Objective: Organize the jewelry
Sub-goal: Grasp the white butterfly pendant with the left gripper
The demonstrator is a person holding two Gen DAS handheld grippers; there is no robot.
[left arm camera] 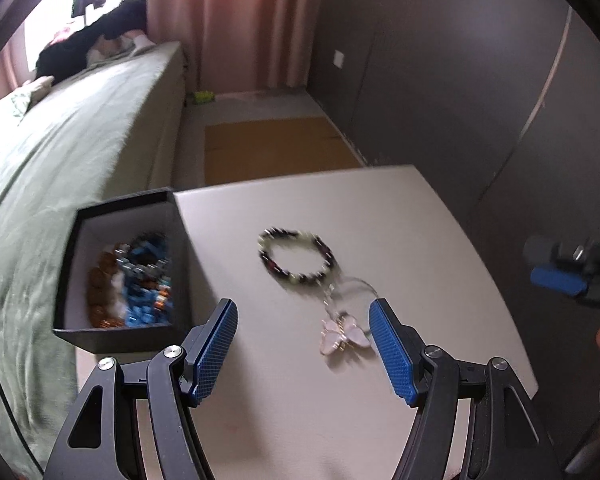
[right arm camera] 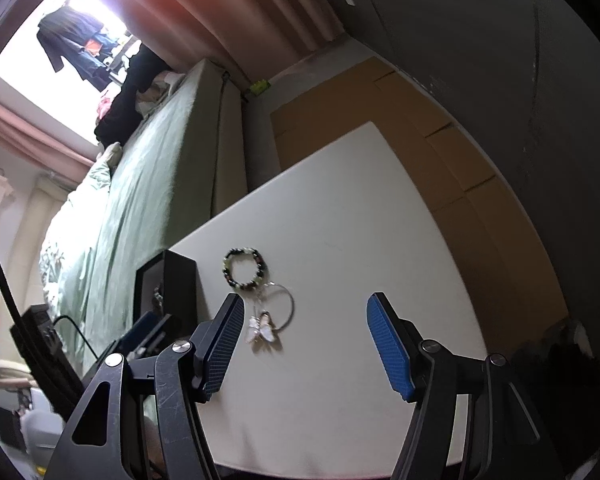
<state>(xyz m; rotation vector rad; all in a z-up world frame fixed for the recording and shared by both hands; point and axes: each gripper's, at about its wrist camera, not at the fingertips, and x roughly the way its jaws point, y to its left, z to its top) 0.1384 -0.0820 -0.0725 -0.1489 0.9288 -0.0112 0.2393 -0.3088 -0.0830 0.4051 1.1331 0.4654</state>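
Note:
A dark and pale-green beaded bracelet (left arm camera: 297, 257) lies on the white table (left arm camera: 400, 216). Beside it lies a thin silver chain with a pink butterfly pendant (left arm camera: 343, 334). A black box (left arm camera: 120, 272) at the table's left edge holds blue and brown beaded jewelry (left arm camera: 140, 280). My left gripper (left arm camera: 304, 344) is open and empty, above the table, with the pendant just inside its right finger. My right gripper (right arm camera: 304, 340) is open and empty; the bracelet (right arm camera: 245, 268), pendant (right arm camera: 263, 330) and box (right arm camera: 168, 292) lie ahead to its left. The right gripper also shows at the left wrist view's right edge (left arm camera: 560, 276).
A bed with a green cover (left arm camera: 60, 168) runs along the table's left side. Flat cardboard (left arm camera: 276, 148) lies on the floor beyond the table. A dark wall (left arm camera: 460, 80) stands to the right. A pink curtain (left arm camera: 240, 20) hangs at the back.

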